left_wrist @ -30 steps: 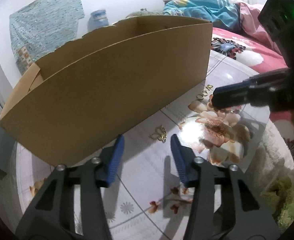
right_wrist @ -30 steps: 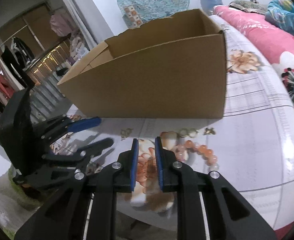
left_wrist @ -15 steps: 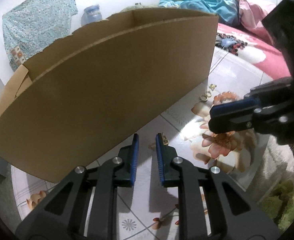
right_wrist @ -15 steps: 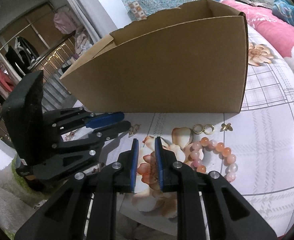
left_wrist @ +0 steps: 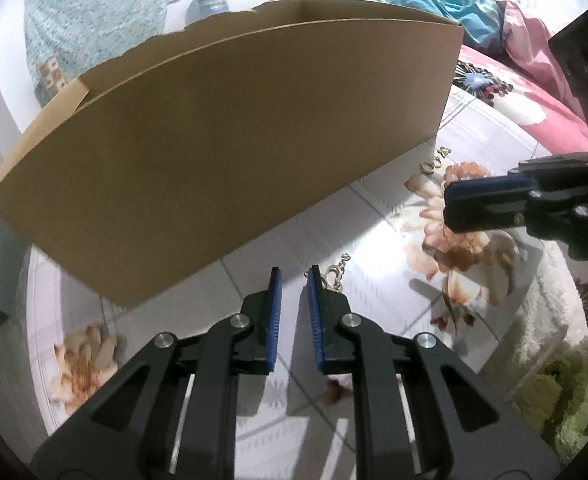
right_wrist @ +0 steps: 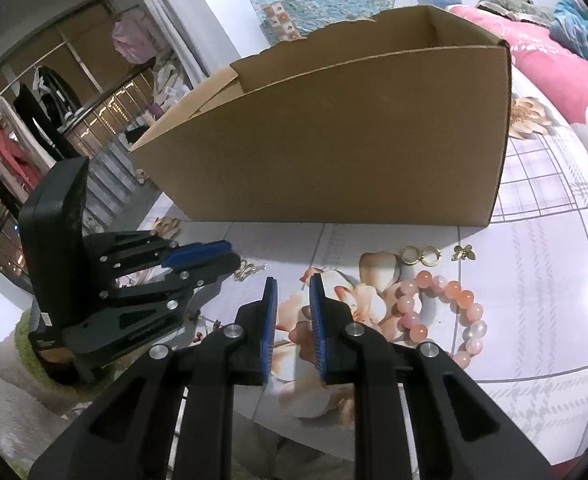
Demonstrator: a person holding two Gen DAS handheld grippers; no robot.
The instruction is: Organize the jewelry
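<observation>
Your left gripper (left_wrist: pixel 294 276) sits low-centre in the left wrist view, pointing down at the tabletop (left_wrist: pixel 373 216). Its jaws have just been closing and are now nearly together, w/ only a narrow gap. The small gold earring (left_wrist: pixel 335 274) lies just beside the right finger tip, outside the gap; I cannot tell if it touches. Your right gripper (right_wrist: pixel 292 284) is low-centre in its own view, jaws also nearly together, nothing between them. The pink bead bracelet (right_wrist: pixel 441 312) lies right of it; two gold rings (right_wrist: pixel 419 256) and a butterfly piece (right_wrist: pixel 463 252) sit above the bracelet, near the cardboard box (right_wrist: pixel 333 152).
</observation>
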